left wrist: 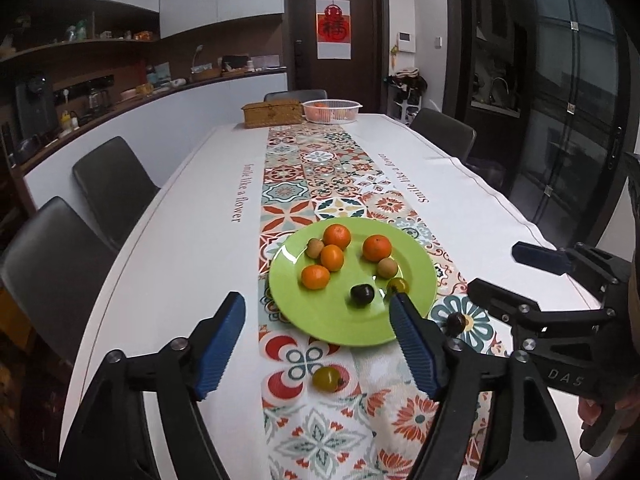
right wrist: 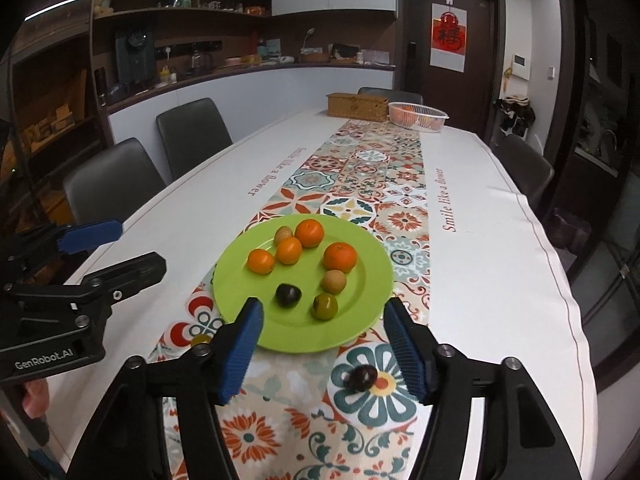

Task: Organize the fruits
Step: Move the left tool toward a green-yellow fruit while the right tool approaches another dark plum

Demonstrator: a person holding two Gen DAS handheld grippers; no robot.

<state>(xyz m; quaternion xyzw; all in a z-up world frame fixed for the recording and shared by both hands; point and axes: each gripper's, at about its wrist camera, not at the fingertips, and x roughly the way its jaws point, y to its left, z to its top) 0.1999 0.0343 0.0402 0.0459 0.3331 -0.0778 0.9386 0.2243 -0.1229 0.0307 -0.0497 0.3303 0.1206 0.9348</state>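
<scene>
We hold both tongs low over the near end of the worktop (left wrist: 460, 208), each with its blue pads spread wide and nothing between them. The left tongs (left wrist: 316, 320) hover just short of the green plate (left wrist: 328, 320), and the right tongs (right wrist: 322, 322) hang beside them, reaching over the plate's near rim.

On the plate (right wrist: 360, 308) we see four oranges: one at the back (right wrist: 309, 233), one just in front of it (right wrist: 289, 251), one to the left (right wrist: 260, 261) and a larger one to the right (right wrist: 340, 257). A small tan fruit (right wrist: 283, 234) touches the back pair, and another tan fruit (right wrist: 333, 281) sits just before the large orange. Nearer us lie a dark plum (right wrist: 288, 295) and a greenish fruit (right wrist: 325, 306), apart from each other.

Two fruits lie off the plate on the patterned runner (right wrist: 384, 176): a dark one (right wrist: 361, 377) between the right pads, close to the right-hand one, and a yellow-green one (left wrist: 328, 378) between the left pads.

At the far end stand a woven box (left wrist: 272, 114) and a white basket (left wrist: 331, 111) with fruit inside.
</scene>
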